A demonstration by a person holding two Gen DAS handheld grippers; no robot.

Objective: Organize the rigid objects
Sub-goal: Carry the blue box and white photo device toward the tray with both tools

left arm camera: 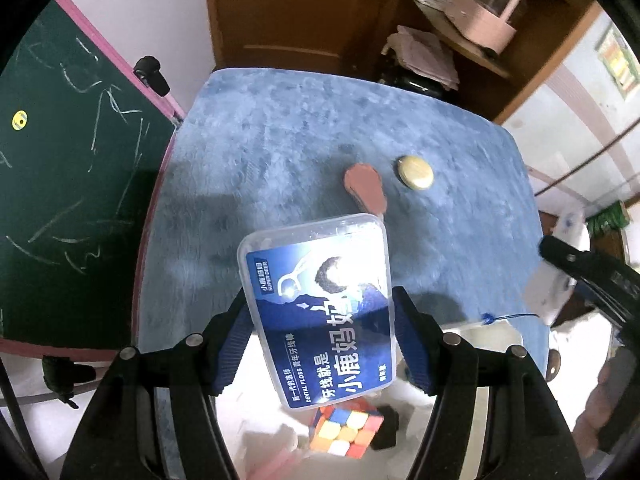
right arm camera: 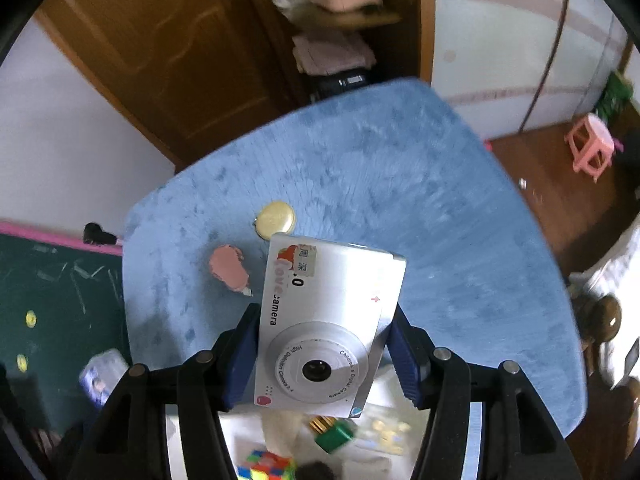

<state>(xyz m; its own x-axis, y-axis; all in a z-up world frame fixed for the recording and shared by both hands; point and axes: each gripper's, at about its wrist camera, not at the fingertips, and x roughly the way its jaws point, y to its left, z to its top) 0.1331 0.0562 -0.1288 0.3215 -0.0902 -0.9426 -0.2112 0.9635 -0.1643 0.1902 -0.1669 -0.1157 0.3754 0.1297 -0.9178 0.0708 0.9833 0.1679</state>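
Note:
My left gripper [left arm camera: 320, 340] is shut on a clear dental floss box [left arm camera: 320, 304] with a blue label, held above the blue table [left arm camera: 280, 152]. My right gripper [right arm camera: 322, 356] is shut on a white toy camera [right arm camera: 324, 328], lens facing me, also held above the table [right arm camera: 440, 208]. A pink flat piece [left arm camera: 366, 188] and a gold round disc [left arm camera: 416, 172] lie on the table; both also show in the right wrist view, the pink piece [right arm camera: 229, 267] and the disc [right arm camera: 276, 218]. A Rubik's cube [left arm camera: 346, 428] sits below my left gripper in a white container.
A green chalkboard [left arm camera: 72, 152] stands left of the table. A wooden door [left arm camera: 292, 12] and shelves [left arm camera: 472, 28] are behind it. A pink stool [right arm camera: 592, 148] stands on the floor at right. A green block [right arm camera: 334, 436] lies below the camera. The right gripper [left arm camera: 592, 280] shows at the right edge.

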